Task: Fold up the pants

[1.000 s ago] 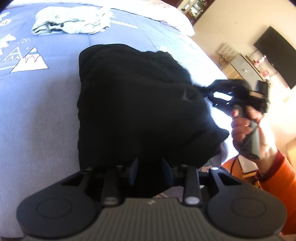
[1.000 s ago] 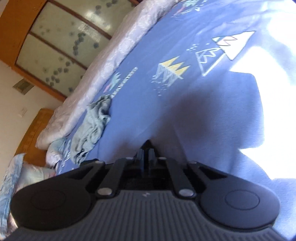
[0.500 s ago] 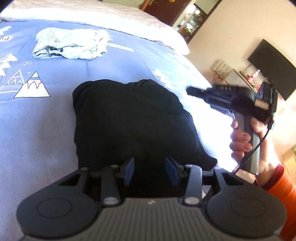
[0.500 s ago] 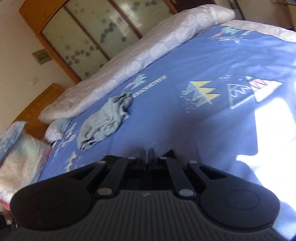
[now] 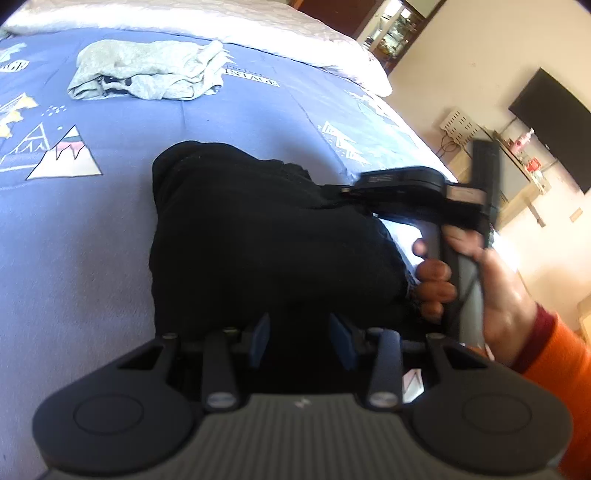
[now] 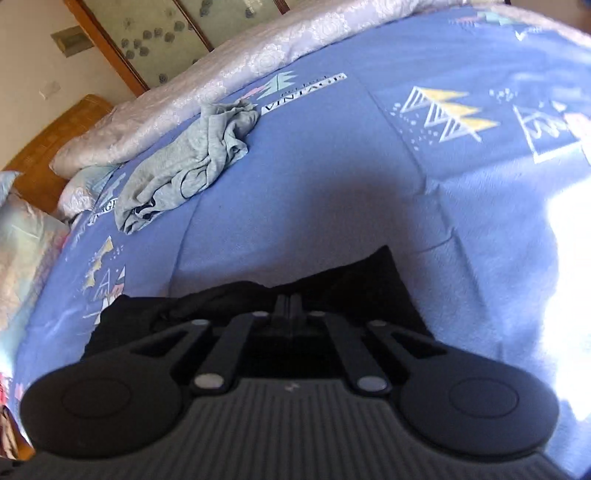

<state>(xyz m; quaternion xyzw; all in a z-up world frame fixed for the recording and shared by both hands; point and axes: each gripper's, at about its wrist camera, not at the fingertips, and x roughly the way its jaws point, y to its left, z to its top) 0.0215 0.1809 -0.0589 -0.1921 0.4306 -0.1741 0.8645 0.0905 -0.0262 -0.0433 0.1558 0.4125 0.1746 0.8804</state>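
Matt black cloth pants (image 5: 258,236) on a soft, fuzzy blue bedspread (image 5: 92,240).

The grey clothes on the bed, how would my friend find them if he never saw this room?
Start at the big blue bedspread with mountain drawings. Look toward its far end, by the pale quilt. The grey clothes lie crumpled there beside the word VINTAGE; the black pants nearby are much darker.

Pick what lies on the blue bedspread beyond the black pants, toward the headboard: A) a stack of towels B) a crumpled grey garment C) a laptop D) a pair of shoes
B: a crumpled grey garment lies loose on the blue bedspread, past the folded black pants and apart from them; the right wrist view shows it too.
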